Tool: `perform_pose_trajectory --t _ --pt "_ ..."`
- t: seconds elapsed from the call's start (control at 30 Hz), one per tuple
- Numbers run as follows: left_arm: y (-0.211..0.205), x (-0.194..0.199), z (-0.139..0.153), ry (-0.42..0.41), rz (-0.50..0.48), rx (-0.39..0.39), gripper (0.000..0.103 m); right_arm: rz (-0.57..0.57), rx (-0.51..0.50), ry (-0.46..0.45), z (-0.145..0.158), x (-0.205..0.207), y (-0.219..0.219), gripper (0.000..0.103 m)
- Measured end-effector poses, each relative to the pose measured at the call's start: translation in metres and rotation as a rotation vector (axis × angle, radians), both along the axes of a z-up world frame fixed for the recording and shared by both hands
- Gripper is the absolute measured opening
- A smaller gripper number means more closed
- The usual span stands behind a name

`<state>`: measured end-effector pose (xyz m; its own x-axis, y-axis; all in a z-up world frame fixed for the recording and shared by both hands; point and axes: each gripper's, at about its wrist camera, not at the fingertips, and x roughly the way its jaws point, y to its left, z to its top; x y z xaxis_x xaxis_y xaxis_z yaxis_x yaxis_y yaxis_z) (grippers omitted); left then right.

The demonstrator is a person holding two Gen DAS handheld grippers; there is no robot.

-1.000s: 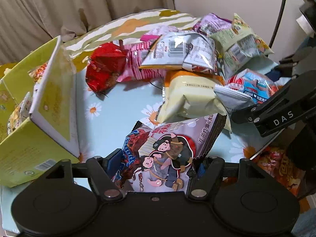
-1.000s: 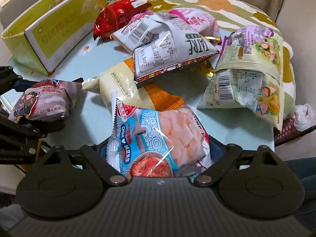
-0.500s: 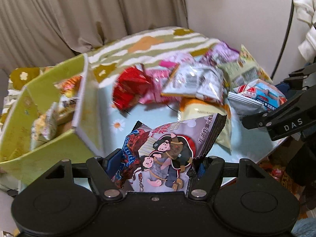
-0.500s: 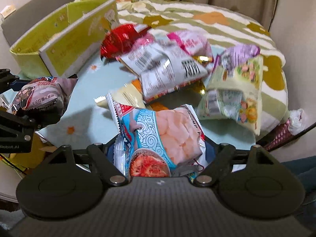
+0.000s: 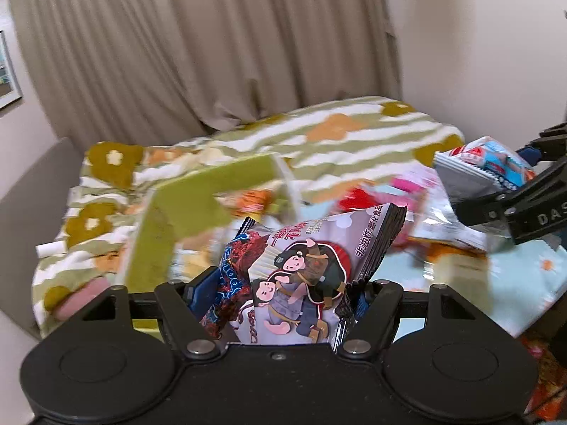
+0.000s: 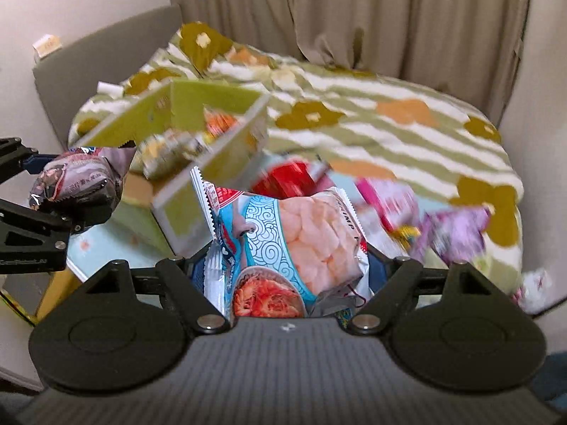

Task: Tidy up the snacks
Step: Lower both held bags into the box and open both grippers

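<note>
both packets now lifted clear of the bench [image 5: 531,283]. our left hand-held gripper [image 5: 280,304] pinches the monkey-print snack bag [image 5: 304,276]; our right hand-held gripper [image 6: 294,276], jaws just tightened, clamps the shrimp chips bag [image 6: 294,241]. green box [image 6: 212,106] now ahead; we judge drop-off next.

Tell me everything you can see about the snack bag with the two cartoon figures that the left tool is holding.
The cartoon snack bag is a glossy, puffy plastic pouch, pale lilac with dark red and blue areas, two cartoon figures and black Chinese print. Its top seam is serrated. It stands tilted, top corner leaning right, clamped at its lower part in the left tool, and touches nothing else. It is lifted off the table, in front of the green box. The right wrist view shows it from the side.
</note>
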<state>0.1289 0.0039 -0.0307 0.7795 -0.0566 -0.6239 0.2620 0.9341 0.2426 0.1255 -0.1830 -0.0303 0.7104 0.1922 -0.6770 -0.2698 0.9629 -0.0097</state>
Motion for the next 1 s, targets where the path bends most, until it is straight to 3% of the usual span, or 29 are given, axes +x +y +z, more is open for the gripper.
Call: perform_pose_trajectory --t 0.23,0.47,0.57,0.6,0.7,0.8,1.0 --pt "0.06 0.048 0.011 -0.011 0.074 -0.003 0.075 0.01 0.038 -0.025 0.016 0.047 0.071 0.096" --pt "0.093 0.103 -0.01 0.045 0.055 -0.025 0.076 -0.042 0.069 0.007 0.011 0.102 0.127 0.096" --pt "0.101 0.119 -0.023 0.077 0.037 -0.053 0.082 -0.076 0.075 0.025 0.005 0.121 0.141 0.096" --pt "0.102 0.124 -0.027 0.092 0.029 -0.053 0.093 -0.088 0.076 0.032 0.002 0.127 0.145 0.096" --pt "0.106 0.121 -0.034 0.086 -0.001 -0.035 0.103 -0.113 0.07 0.053 -0.005 0.139 0.155 0.096" --pt "0.112 0.115 -0.034 0.087 -0.023 -0.039 0.103 -0.119 0.058 0.064 -0.01 0.143 0.162 0.096" --pt "0.137 0.109 -0.028 0.107 0.02 -0.123 0.103 -0.111 0.054 0.071 -0.011 0.15 0.177 0.096"
